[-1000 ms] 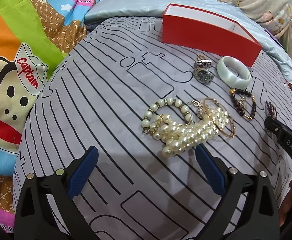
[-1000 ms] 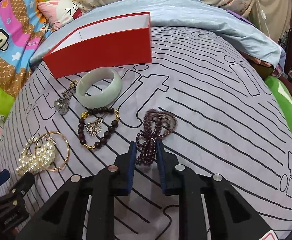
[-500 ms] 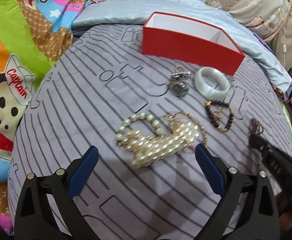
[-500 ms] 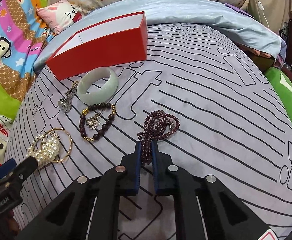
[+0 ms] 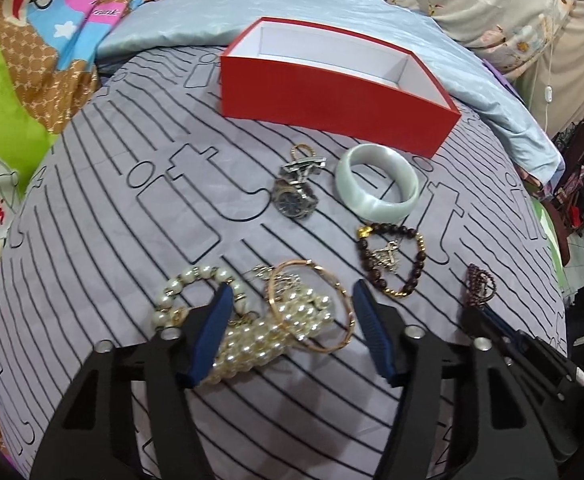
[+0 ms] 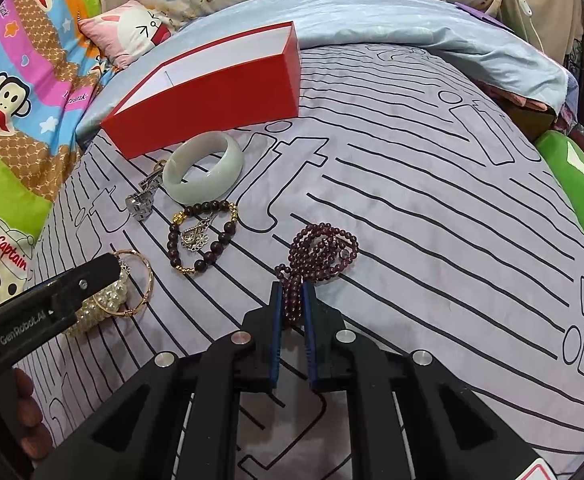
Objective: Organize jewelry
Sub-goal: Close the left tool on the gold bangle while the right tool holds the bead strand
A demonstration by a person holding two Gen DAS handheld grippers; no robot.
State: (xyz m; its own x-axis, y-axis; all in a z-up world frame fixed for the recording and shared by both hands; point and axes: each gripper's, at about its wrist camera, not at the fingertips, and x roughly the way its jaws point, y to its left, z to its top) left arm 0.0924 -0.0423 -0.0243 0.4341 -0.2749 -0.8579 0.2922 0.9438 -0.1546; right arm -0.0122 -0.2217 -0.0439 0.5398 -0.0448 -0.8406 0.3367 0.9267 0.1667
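While round glossy pearls [image 5: 267, 336] heap, right claw [image 6: 292, 300] pinches beaded strand [image 6: 320, 248].

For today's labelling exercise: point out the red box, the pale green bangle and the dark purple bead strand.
red box [image 5: 332, 100], left wrist view, on its red front wall.
pale green bangle [image 5: 376, 196], left wrist view, on its near outer band.
dark purple bead strand [image 6: 324, 248], right wrist view, on the coiled beads.
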